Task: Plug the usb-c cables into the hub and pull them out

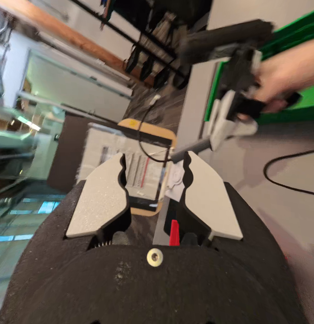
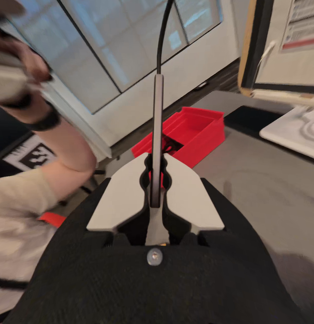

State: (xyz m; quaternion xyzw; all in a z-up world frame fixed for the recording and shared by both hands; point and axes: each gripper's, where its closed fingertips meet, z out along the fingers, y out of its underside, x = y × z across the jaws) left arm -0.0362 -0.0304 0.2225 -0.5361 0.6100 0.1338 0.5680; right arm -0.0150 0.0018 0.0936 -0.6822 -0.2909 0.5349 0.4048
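My right gripper (image 2: 157, 157) is shut on a slim grey hub (image 2: 158, 114) and holds it edge-on in the air. The hub's black cable (image 2: 160, 40) runs up from its far end. In the left wrist view the right gripper (image 1: 214, 142), held by a hand, grips the hub (image 1: 191, 150) by one end, and the hub's cable (image 1: 141, 140) loops away to the left. My left gripper (image 1: 154, 156) is open and empty, its right fingertip (image 1: 187, 157) just below the hub's free end. A loose black cable (image 1: 275, 177) lies on the grey table at right.
A red tray (image 2: 205, 126) with something black in it (image 2: 172, 145) sits on the table beyond the hub. A cardboard-backed white box (image 1: 149, 173) stands ahead of the left gripper. A white device (image 2: 293, 133) lies at right. The person's left arm (image 2: 70, 149) is at left.
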